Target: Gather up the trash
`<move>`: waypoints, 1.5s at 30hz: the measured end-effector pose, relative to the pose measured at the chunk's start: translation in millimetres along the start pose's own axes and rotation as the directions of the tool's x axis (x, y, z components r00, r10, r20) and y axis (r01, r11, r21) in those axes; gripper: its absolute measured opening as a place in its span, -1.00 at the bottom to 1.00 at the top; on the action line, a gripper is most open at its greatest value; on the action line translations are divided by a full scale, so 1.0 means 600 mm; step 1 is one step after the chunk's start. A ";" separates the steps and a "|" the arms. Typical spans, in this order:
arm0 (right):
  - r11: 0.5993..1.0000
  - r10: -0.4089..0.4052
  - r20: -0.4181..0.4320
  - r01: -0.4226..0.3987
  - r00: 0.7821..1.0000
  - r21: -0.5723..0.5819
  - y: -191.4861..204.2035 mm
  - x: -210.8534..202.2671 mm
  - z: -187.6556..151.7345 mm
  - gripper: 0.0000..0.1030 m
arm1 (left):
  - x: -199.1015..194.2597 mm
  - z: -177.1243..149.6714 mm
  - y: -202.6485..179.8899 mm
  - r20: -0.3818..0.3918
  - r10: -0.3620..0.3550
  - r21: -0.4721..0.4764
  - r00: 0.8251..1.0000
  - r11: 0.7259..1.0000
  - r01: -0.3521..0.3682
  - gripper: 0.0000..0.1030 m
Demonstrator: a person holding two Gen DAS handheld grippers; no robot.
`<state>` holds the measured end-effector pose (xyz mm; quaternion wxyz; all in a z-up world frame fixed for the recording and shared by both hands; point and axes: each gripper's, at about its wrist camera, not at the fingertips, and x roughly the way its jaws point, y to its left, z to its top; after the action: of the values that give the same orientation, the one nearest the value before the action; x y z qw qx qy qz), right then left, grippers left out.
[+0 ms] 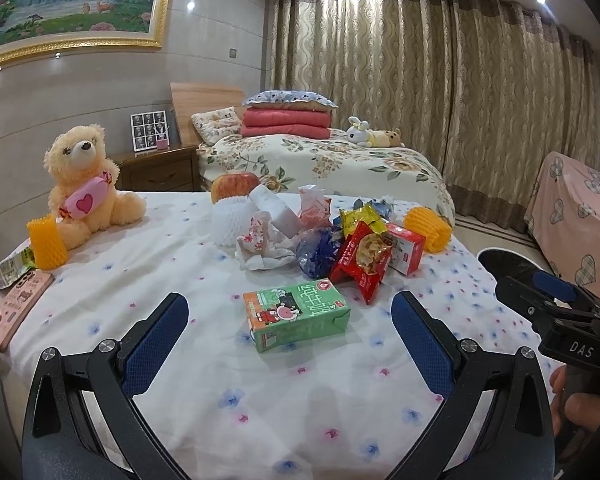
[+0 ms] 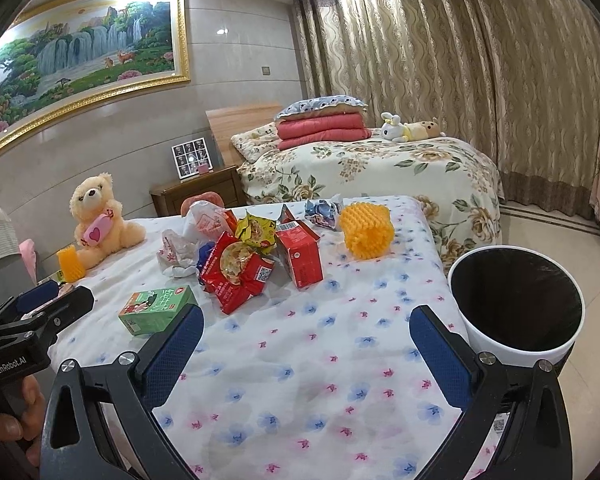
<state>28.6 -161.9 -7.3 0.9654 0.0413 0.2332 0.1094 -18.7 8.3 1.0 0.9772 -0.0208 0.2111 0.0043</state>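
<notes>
While both grippers hover spread wide and empty, the left gripper (image 1: 290,322) faces the green milk carton (image 1: 296,314) (probably empty) near the bed's front edge; close squarely across its sides, then carry it to the bin (image 2: 516,304) at the right corner

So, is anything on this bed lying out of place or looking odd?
Yes: a heap of crumpled wrappers and cartons litters the sheet, and the green milk carton lies tipped on its side, apart from the heap.
</notes>
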 end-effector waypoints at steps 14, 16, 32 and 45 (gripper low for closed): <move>1.000 0.008 0.000 -0.008 1.000 0.003 0.005 0.002 0.001 1.00 | -0.002 0.000 0.002 0.000 0.000 -0.003 1.000 1.000 0.000 1.00; 1.000 0.007 -0.002 -0.007 1.000 0.003 0.005 0.003 0.001 1.00 | -0.003 0.000 0.002 0.000 -0.002 -0.004 1.000 1.000 0.002 1.00; 0.999 0.020 -0.040 -0.019 0.999 0.026 -0.001 0.011 0.002 1.00 | 0.014 -0.002 0.016 -0.035 -0.019 -0.008 0.999 1.000 0.019 1.00; 0.996 0.058 -0.142 -0.048 0.988 0.071 0.000 0.053 0.008 0.99 | 0.060 -0.009 0.051 -0.123 -0.088 0.019 0.989 0.996 0.091 1.00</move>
<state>58.6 -154.6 -17.1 0.9409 0.0721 0.3046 0.1296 11.2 38.6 -20.1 0.9619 -0.0184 0.2693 -0.0435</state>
